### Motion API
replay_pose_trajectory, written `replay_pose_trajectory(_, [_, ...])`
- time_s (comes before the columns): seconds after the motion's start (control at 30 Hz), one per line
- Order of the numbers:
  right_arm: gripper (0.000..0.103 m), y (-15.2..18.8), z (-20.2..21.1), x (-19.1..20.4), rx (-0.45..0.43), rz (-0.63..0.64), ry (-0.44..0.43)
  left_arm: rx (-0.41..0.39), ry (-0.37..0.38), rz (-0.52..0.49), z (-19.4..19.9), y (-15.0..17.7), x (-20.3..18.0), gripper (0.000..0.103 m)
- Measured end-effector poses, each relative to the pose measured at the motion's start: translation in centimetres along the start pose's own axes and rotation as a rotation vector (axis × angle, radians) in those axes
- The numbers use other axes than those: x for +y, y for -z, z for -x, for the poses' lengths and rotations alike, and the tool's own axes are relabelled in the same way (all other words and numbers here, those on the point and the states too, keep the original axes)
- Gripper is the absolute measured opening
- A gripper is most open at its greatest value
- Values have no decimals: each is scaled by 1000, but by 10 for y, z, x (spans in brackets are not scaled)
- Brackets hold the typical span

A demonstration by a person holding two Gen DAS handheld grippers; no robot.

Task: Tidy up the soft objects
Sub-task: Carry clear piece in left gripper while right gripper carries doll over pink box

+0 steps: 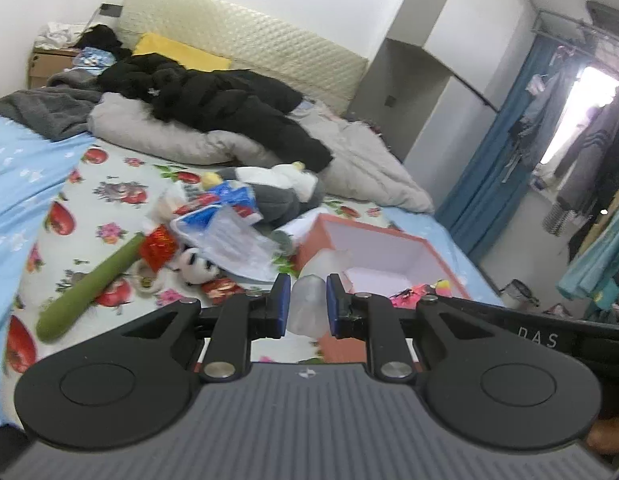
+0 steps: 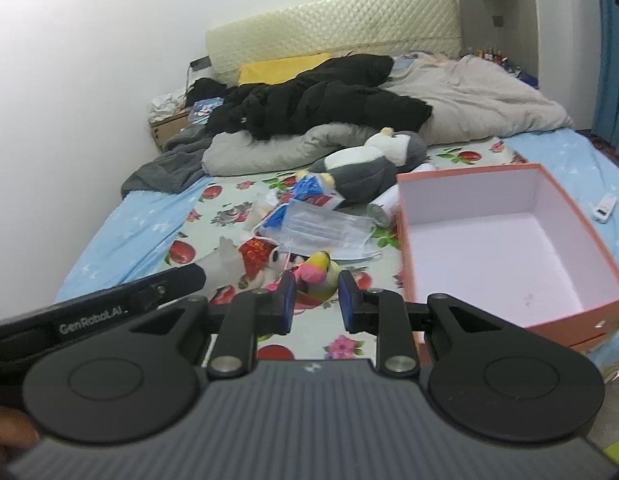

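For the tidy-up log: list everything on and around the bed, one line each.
Box: one, orange outside, white inside, empty, open on the bed.
Penguin plush: one, grey and white, beyond the clutter.
Face-mask packs: a few, clear and blue, mid-bed.
Green roll: one, lying on the floral sheet.
Panda toy: one, black and white, beside the red pouch.
Black coat: one, on the beige duvet.
Yellow pillow: one, by the headboard.
Translucent soft piece: one, between the left gripper's jaws.
Bird toy: one, pink, yellow, green, between the right gripper's jaws.
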State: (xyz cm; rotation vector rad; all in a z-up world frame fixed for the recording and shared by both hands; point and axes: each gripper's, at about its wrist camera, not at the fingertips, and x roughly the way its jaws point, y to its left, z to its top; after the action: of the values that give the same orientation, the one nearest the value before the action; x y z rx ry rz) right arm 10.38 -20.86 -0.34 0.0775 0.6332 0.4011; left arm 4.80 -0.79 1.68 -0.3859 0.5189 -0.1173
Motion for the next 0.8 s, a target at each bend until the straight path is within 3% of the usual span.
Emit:
replay_pose_trajectory(0.47, [26,13,38,-49,-19,-103,134,51,162,-92,-22,6,-69,22])
replay_pose_trajectory(0.8, [26,3,3,-111,32,-180,191,194,177,-97,-122,-2,-95,23])
